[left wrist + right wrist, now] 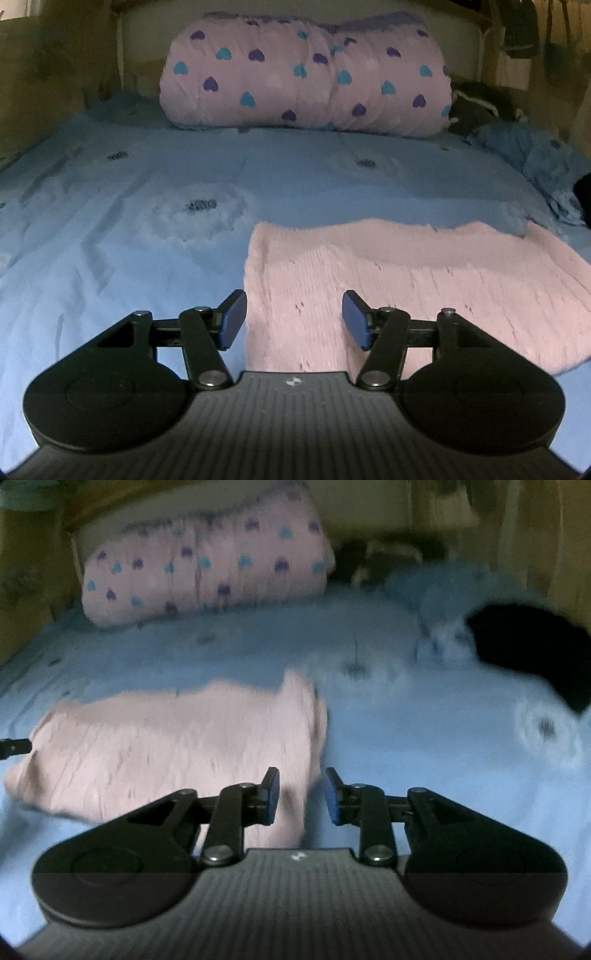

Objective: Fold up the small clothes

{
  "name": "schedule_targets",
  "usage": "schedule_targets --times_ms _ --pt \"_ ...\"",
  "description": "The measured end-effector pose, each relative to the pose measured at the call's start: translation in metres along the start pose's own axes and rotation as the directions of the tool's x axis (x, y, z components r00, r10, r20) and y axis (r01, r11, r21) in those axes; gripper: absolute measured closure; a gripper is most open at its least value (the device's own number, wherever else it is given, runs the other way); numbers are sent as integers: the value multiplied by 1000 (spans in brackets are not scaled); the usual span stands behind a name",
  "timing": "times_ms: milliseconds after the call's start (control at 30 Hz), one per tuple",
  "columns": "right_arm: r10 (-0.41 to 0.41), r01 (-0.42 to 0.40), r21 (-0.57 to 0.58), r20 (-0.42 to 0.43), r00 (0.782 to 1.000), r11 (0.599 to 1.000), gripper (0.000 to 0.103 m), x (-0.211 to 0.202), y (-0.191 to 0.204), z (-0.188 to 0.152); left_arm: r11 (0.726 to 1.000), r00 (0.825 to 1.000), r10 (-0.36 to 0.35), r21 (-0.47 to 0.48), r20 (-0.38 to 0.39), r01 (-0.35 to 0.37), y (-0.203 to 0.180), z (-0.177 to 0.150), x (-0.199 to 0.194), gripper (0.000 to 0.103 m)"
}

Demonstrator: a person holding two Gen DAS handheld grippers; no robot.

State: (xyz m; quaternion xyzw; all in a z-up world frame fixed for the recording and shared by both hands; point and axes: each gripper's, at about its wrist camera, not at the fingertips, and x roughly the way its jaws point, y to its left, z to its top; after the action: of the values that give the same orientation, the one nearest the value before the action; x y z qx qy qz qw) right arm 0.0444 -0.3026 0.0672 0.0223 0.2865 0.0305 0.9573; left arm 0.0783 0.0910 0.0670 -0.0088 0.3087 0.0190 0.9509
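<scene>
My left tongs (294, 319) stand half open and empty over the near left edge of the pink knit (388, 280) lying on the bed (110, 240). My right tongs (301, 795) gape narrowly, empty, at its right edge. I judge a fold is due: each must pinch its edge.

A pale pink ribbed knit garment (388, 280) lies flat and folded on the bed, just ahead of the left gripper (294, 320) and ahead-left of the right gripper (302, 796).

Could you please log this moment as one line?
pink knitted garment flat on blue bedsheet | left gripper open | right gripper open, at garment edge
</scene>
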Motion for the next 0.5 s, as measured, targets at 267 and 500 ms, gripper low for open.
schedule_targets --times_ms 267,500 --pt "39 -39 -16 6 999 999 76 64 4 13 999 998 33 16 -53 -33 -1 3 25 43" --pt "-13 23 217 -49 999 976 47 86 -44 6 999 995 50 -15 -85 -52 2 3 29 40"
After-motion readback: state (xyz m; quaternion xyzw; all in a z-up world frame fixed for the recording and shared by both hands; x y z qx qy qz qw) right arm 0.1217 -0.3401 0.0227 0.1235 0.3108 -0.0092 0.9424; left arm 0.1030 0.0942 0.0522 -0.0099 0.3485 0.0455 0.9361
